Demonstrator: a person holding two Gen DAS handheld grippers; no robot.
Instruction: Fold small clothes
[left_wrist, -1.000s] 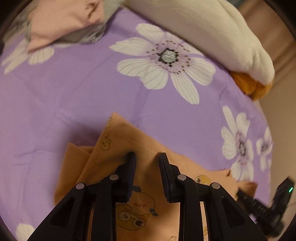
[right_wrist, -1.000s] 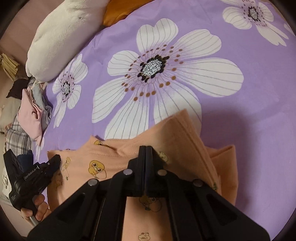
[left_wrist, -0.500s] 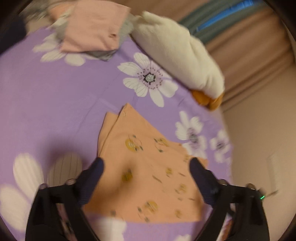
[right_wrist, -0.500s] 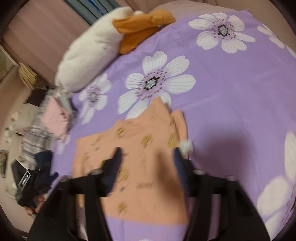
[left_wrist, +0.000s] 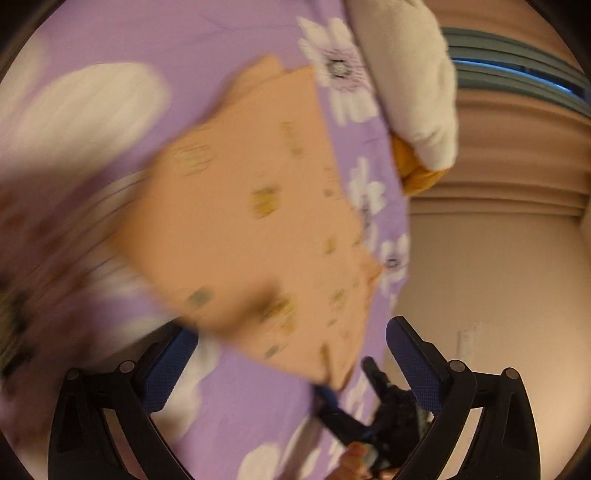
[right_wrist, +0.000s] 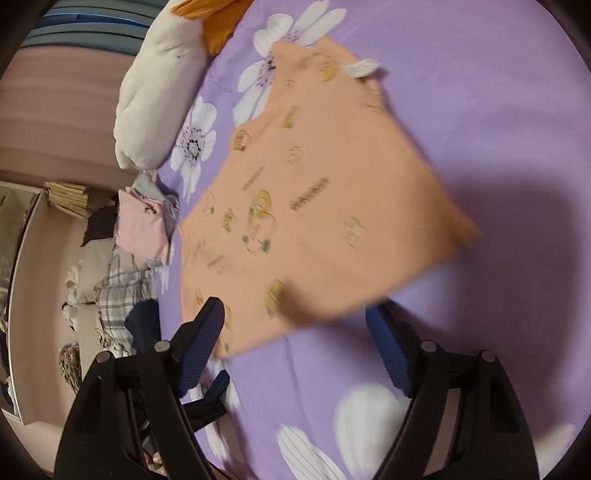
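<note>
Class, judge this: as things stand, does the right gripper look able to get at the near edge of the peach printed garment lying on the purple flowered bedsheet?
Probably yes: the right gripper, jaws opening and empty, has the peach printed garment just ahead, nothing between.

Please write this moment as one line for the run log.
phase: released after fold | orange garment: flat on purple bedsheet | left claw: open, empty | right claw: opening, empty

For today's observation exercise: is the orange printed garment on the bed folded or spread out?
Folded. The orange garment lies flat on the purple sheet as a compact block, with a second layer's edge showing at its far end.
</note>
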